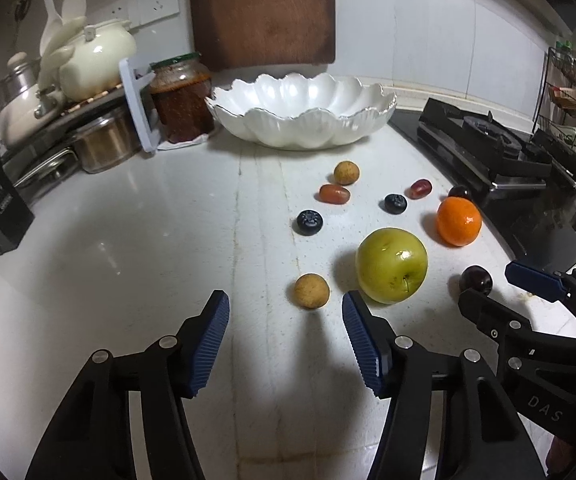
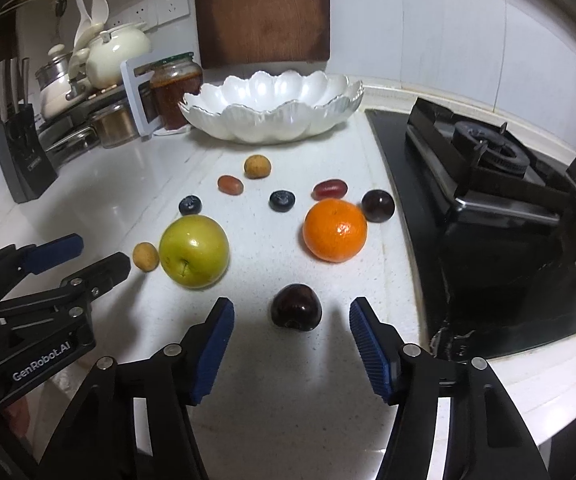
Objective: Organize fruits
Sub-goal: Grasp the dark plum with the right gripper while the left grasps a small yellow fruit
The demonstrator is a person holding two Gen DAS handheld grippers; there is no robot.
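The left gripper [image 1: 286, 312] is seen with its blue pads parted and nothing between them; a small tan longan [image 1: 311, 291] lies on the counter just ahead of the gap, untouched. The right gripper [image 2: 291, 316] is likewise parted, with a dark cherry [image 2: 296, 307] sitting between the fingertips, clear of both pads. A green apple [image 2: 194, 251] is noted beside the longan, an orange [image 2: 335, 229] further right, near a second dark cherry [image 2: 377, 205]. Beyond these, two blueberries [image 2: 190, 205], two reddish grapes [image 2: 230, 184] and another longan [image 2: 257, 166] are scattered on the white countertop [image 2: 128, 188]. A white scalloped bowl [image 2: 272, 114] stands empty at the back, a gas stove [image 2: 484, 168] to its right.
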